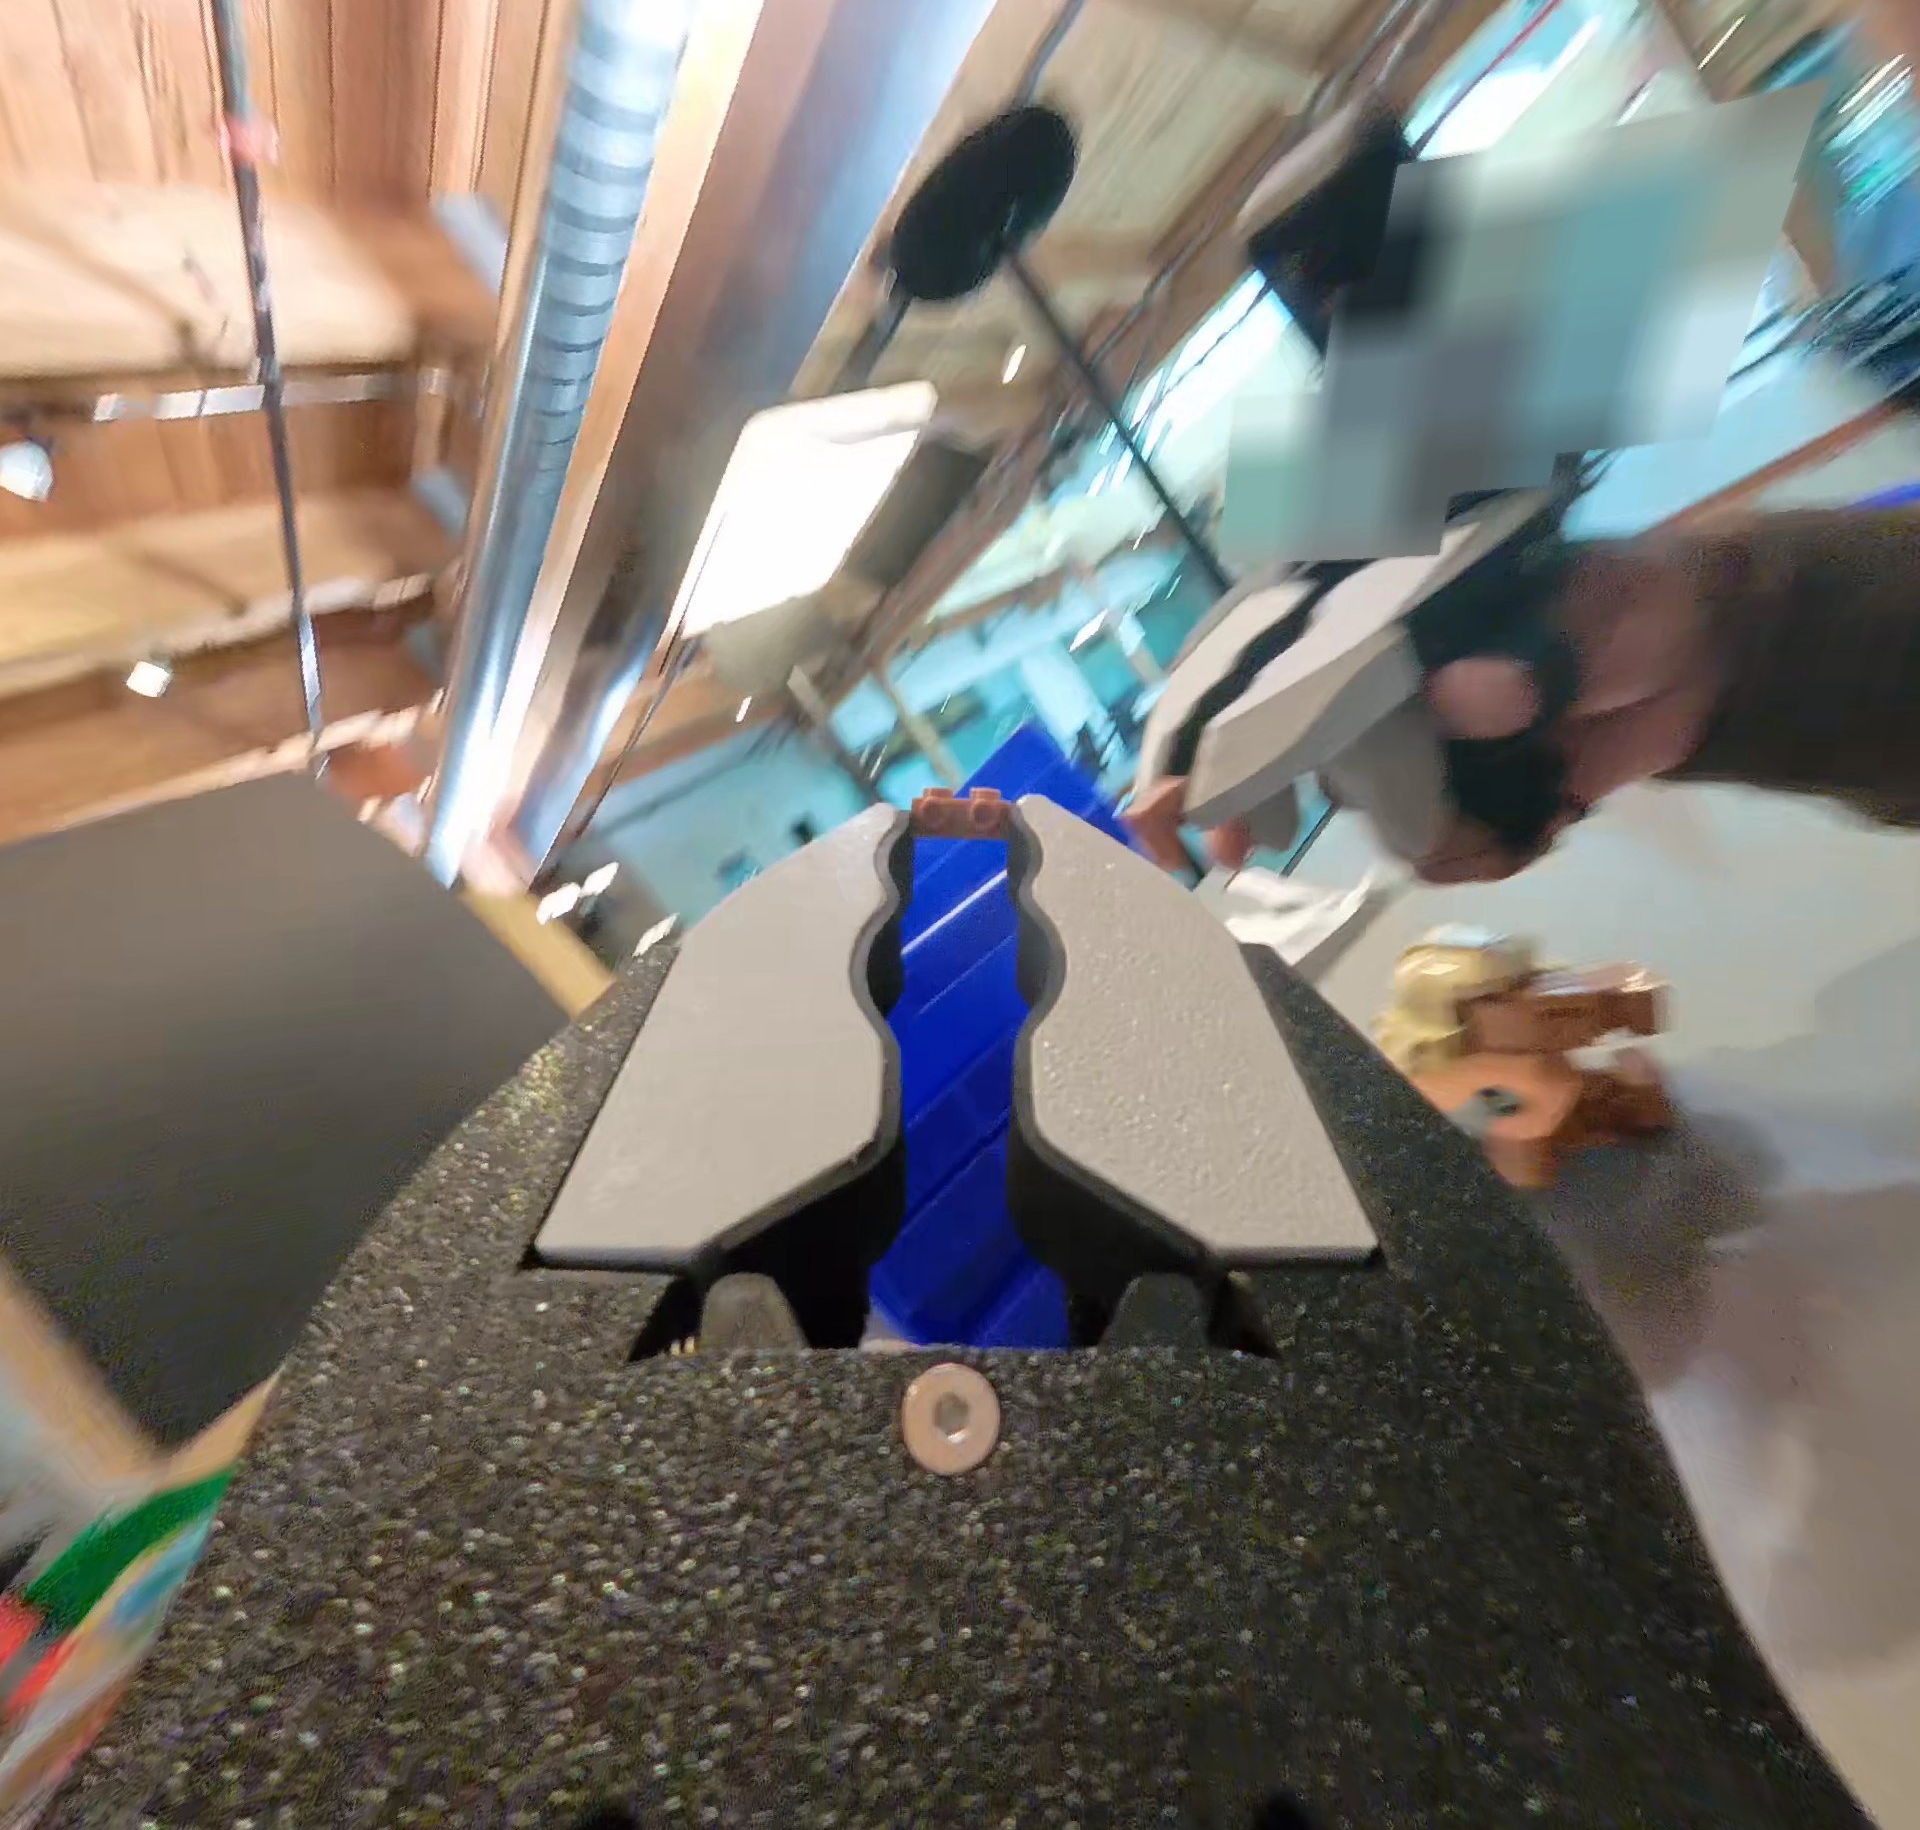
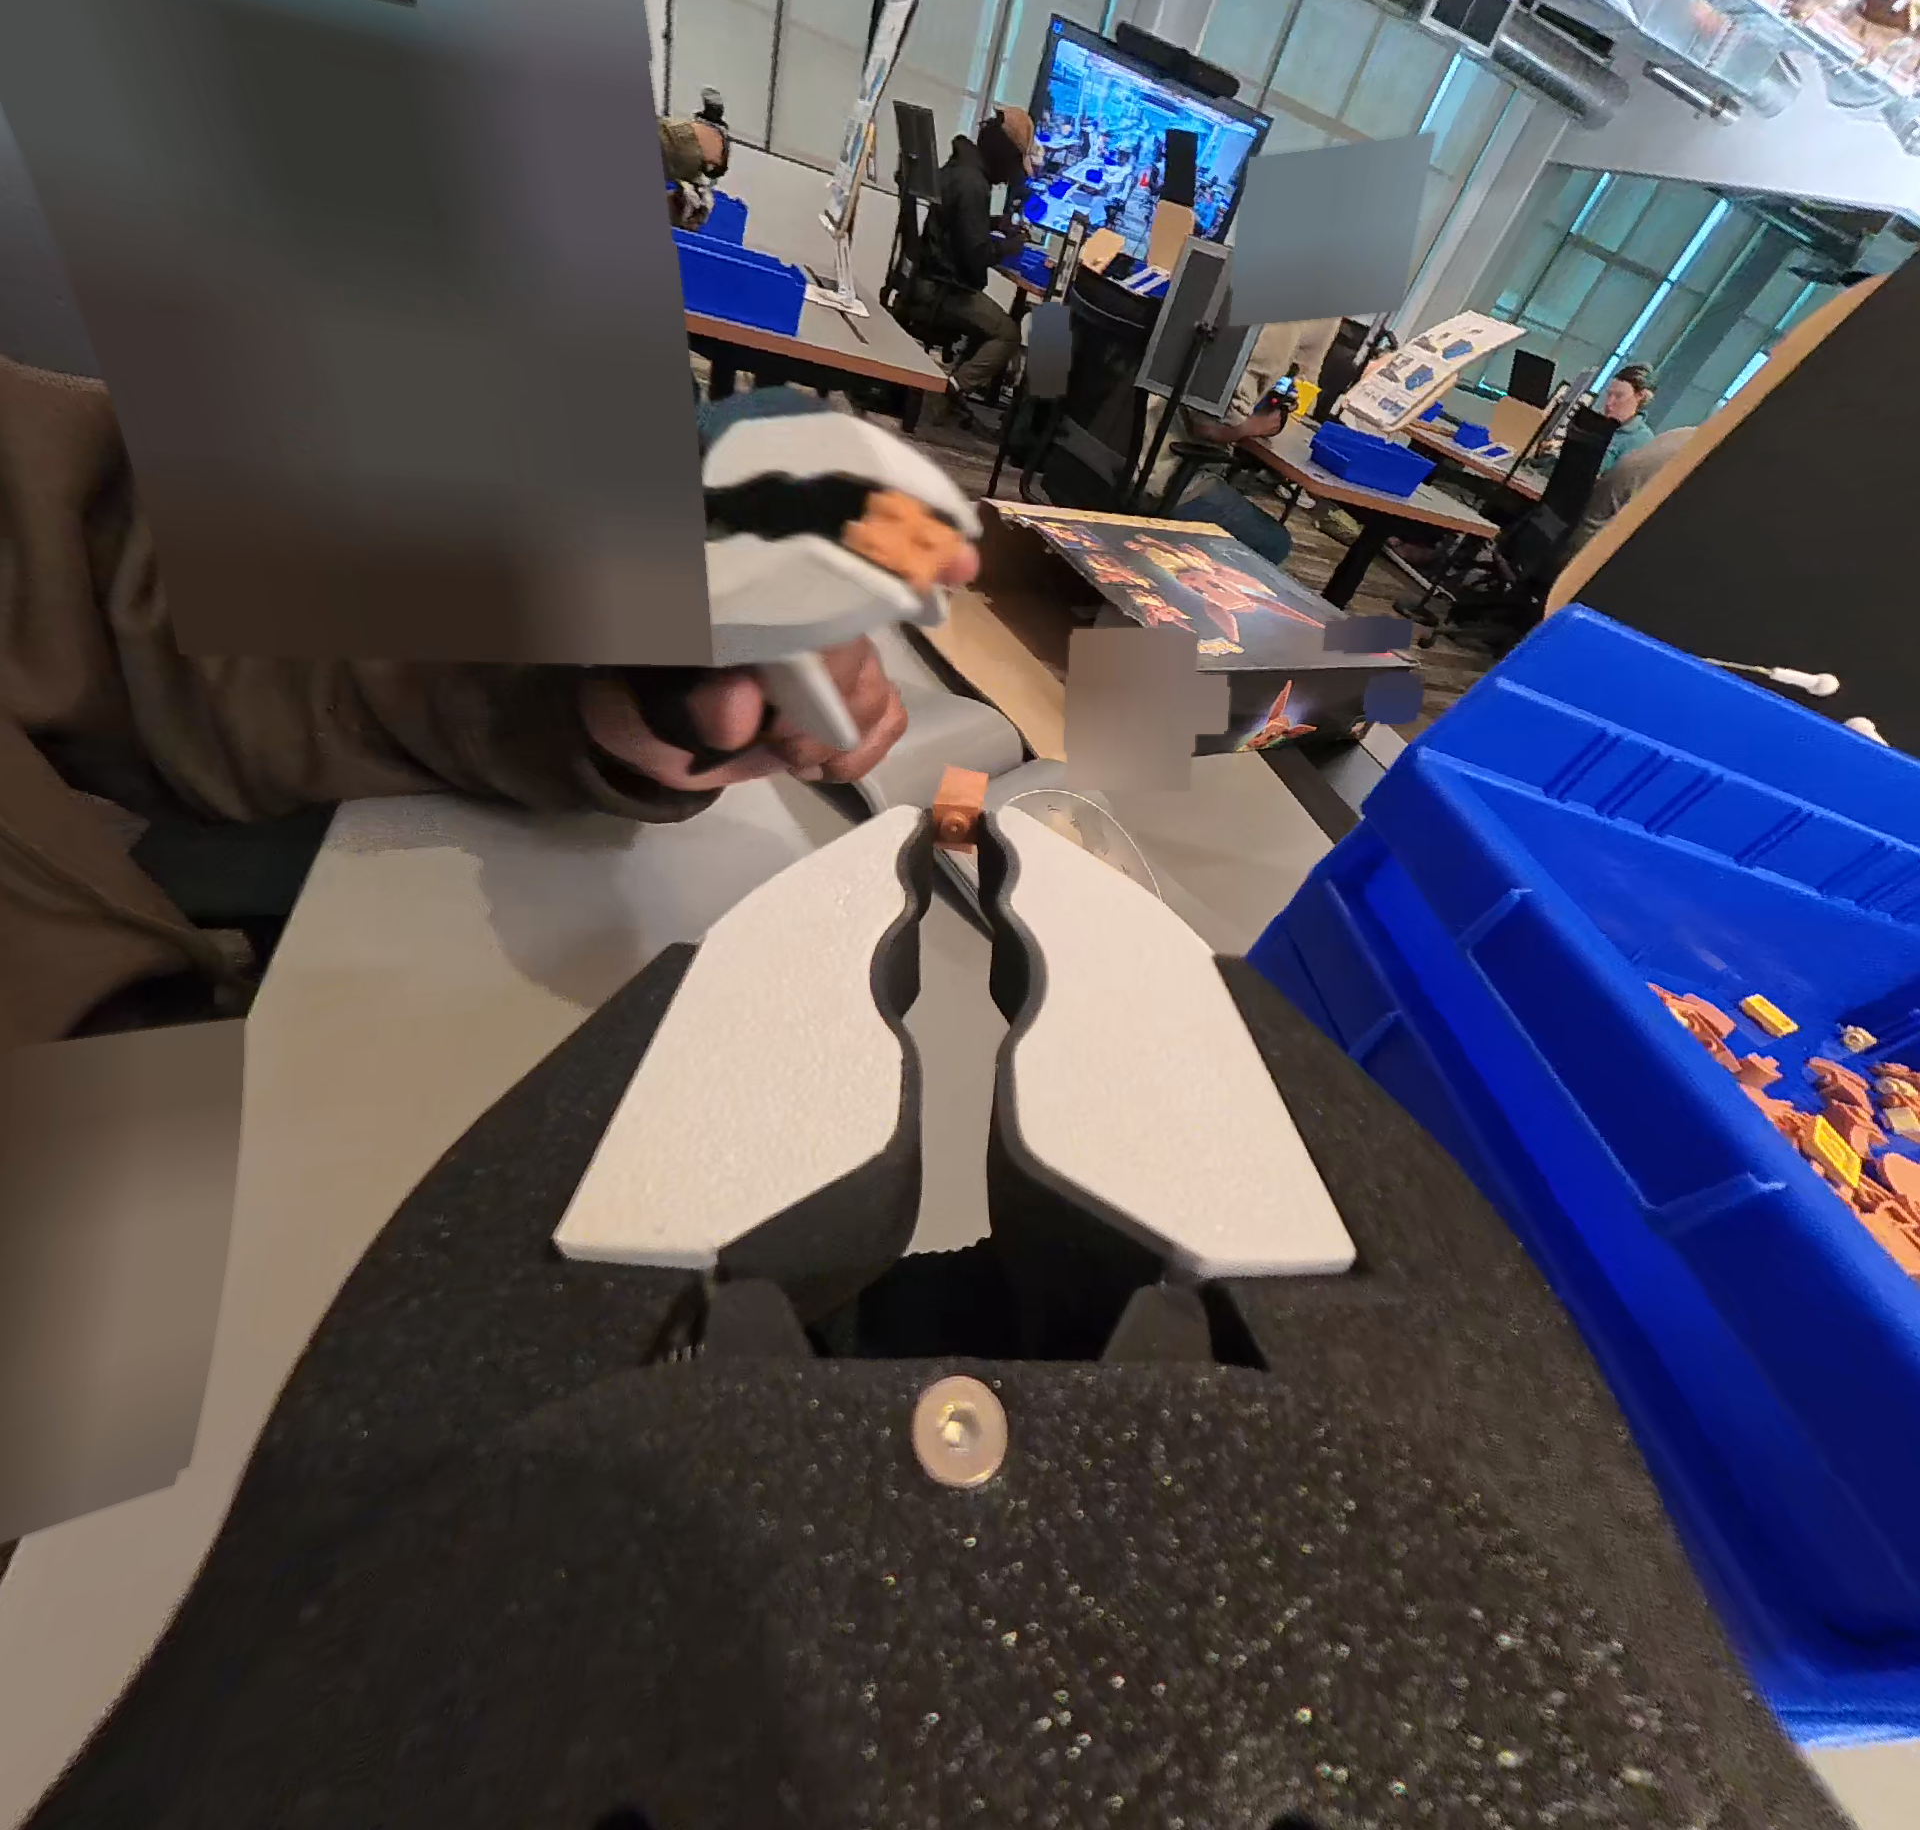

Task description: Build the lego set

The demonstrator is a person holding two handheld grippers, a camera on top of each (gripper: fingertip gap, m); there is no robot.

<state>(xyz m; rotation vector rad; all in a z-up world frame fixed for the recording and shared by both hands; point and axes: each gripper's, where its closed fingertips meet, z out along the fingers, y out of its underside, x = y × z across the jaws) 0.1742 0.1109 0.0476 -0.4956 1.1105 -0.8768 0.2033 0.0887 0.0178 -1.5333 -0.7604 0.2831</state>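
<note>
The left claw [image 1: 961, 824] fills the near foreground, pinched onto a small reddish-brown lego plate [image 1: 961, 812] at its fingertips, raised above the blue bin [image 1: 961, 1053]. The right claw [image 2: 956, 830], likewise closed, grips a small orange-brown lego brick [image 2: 956, 814] at its tips, over the grey surface [image 2: 416, 949]. Right of it the blue bin [image 2: 1558, 949] holds loose brown and yellow lego pieces [image 2: 1829, 1115]. A partly built tan and brown lego model [image 1: 1527, 1042] sits on the surface, blurred. The lego box [image 2: 1174, 575] lies beyond.
</note>
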